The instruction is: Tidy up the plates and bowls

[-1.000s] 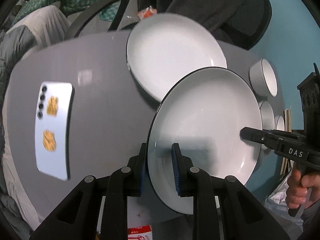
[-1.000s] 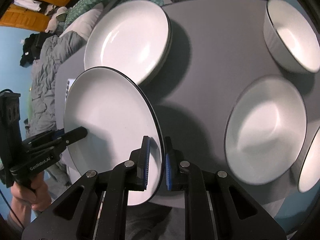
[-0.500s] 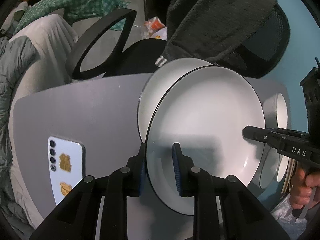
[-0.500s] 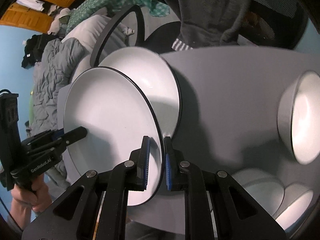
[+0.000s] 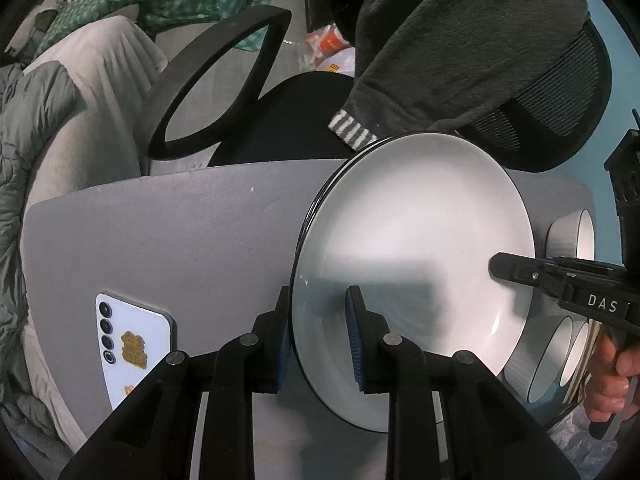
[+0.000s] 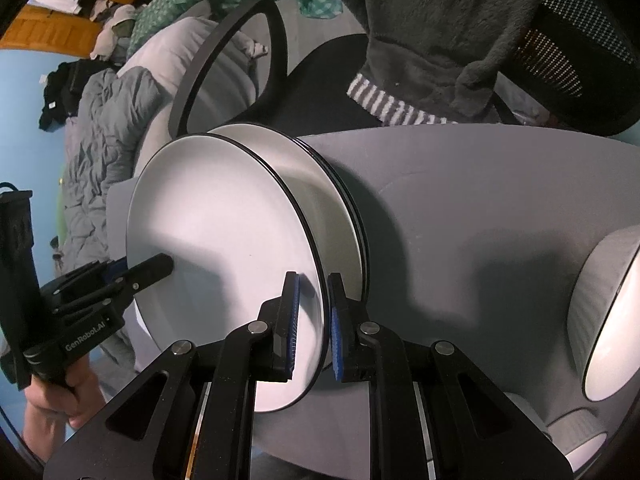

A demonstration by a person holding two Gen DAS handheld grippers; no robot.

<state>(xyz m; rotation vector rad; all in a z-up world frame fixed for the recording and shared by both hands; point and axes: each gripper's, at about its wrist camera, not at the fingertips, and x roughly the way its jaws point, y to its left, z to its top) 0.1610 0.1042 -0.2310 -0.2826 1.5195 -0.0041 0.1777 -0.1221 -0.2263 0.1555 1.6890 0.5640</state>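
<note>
White plate [image 5: 412, 240], clamped by both the left tool [image 5: 320, 332] and right tool [image 6: 312, 320], hovers over the stack [image 6: 344, 200], needing lowering and release.

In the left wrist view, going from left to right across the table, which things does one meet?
Phone → held plate → right gripper → ribbed bowl.

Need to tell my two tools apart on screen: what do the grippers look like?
Both are black, with blue ribbed pads on the fingers and silver pivot pins. The right gripper reads "DAS" in white; the left gripper reads "GenRoboAI". No sleeves are visible on the hands.
</note>
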